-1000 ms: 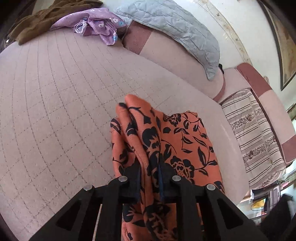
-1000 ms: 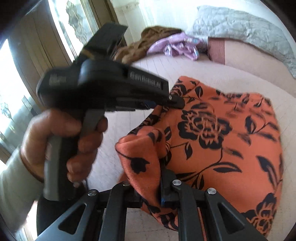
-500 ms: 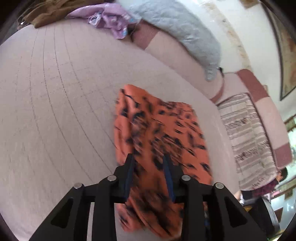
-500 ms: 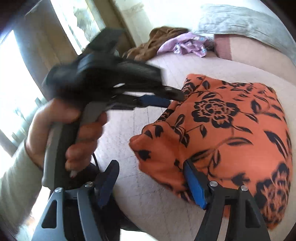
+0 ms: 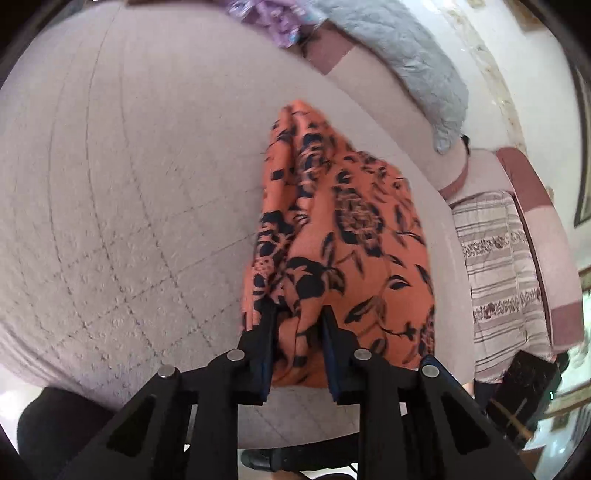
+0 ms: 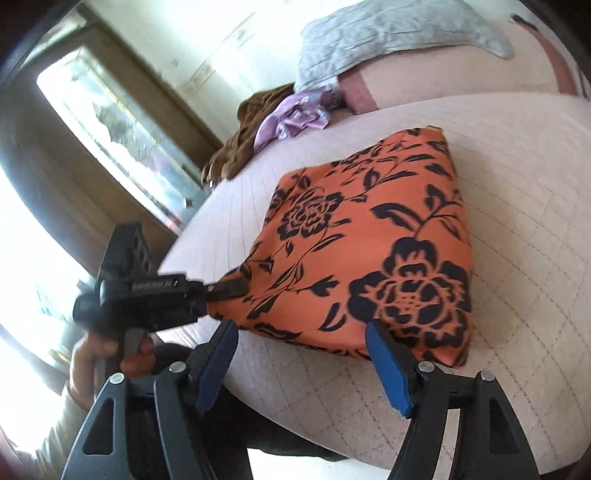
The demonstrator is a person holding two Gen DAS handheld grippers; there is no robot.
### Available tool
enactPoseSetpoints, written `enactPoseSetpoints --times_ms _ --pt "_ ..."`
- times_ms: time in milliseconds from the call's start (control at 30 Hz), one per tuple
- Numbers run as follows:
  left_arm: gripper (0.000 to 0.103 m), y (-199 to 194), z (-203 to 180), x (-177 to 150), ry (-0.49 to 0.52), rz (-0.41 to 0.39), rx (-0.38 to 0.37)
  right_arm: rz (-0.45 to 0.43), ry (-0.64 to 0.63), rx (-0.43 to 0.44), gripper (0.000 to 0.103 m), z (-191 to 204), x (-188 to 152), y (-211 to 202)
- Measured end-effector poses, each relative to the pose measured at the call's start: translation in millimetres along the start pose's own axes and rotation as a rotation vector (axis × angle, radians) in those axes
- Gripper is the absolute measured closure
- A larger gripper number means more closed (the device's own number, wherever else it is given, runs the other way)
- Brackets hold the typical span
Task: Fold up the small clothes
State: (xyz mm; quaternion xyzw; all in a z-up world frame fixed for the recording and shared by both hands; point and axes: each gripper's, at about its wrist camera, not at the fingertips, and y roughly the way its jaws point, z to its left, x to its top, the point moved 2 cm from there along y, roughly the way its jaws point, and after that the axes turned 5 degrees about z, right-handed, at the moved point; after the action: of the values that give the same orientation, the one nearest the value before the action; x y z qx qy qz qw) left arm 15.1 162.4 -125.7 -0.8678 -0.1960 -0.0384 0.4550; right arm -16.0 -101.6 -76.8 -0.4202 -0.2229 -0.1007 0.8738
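An orange garment with black flowers [image 5: 351,229] lies folded on the pale quilted bed [image 5: 129,184], near its front edge. My left gripper [image 5: 297,314] is at the garment's near left corner. Its jaws are closing on a fold of the fabric, which fills the gap between them. The right wrist view shows the same garment [image 6: 369,236] as a flat, roughly square fold, with the left gripper [image 6: 225,288] pinching its corner and a person's hand [image 6: 110,354] on the handle. My right gripper [image 6: 301,328] stands wide open just short of the garment's front edge, touching nothing.
At the far end of the bed lie a purple garment [image 6: 295,118] and a brown one [image 6: 240,144]. A grey quilted pillow [image 6: 388,33] rests on the headboard side. A striped cloth [image 5: 502,266] hangs over furniture to the right. A bright window [image 6: 110,122] is on the left.
My right gripper let go of the orange garment, opened wide and drew back to its front edge. The left gripper loosened, then narrowed again on the corner. The garment now lies flatter.
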Motion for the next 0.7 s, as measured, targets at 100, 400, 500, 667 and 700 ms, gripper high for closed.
enactPoseSetpoints --times_ms 100,400,500,667,700 --pt "0.079 5.7 3.7 -2.4 0.016 0.022 0.091 -0.014 0.104 0.07 0.028 -18.3 -2.1 -10.0" --pt "0.07 -28.7 -25.4 -3.1 0.062 -0.123 0.15 -0.008 0.474 0.293 0.027 -77.3 -15.4 -10.3" --pt "0.067 -41.0 -52.2 2.9 0.146 -0.204 0.176 0.006 0.579 0.386 0.027 -82.9 -15.4 1.2" --pt "0.062 -8.1 -70.8 23.4 0.234 -0.198 0.26 0.004 0.741 0.445 0.027 -89.8 -12.8 25.3" --pt "0.062 9.0 -62.7 26.0 0.224 -0.156 0.327 -0.026 0.746 0.446 0.027 -90.6 -10.0 22.7"
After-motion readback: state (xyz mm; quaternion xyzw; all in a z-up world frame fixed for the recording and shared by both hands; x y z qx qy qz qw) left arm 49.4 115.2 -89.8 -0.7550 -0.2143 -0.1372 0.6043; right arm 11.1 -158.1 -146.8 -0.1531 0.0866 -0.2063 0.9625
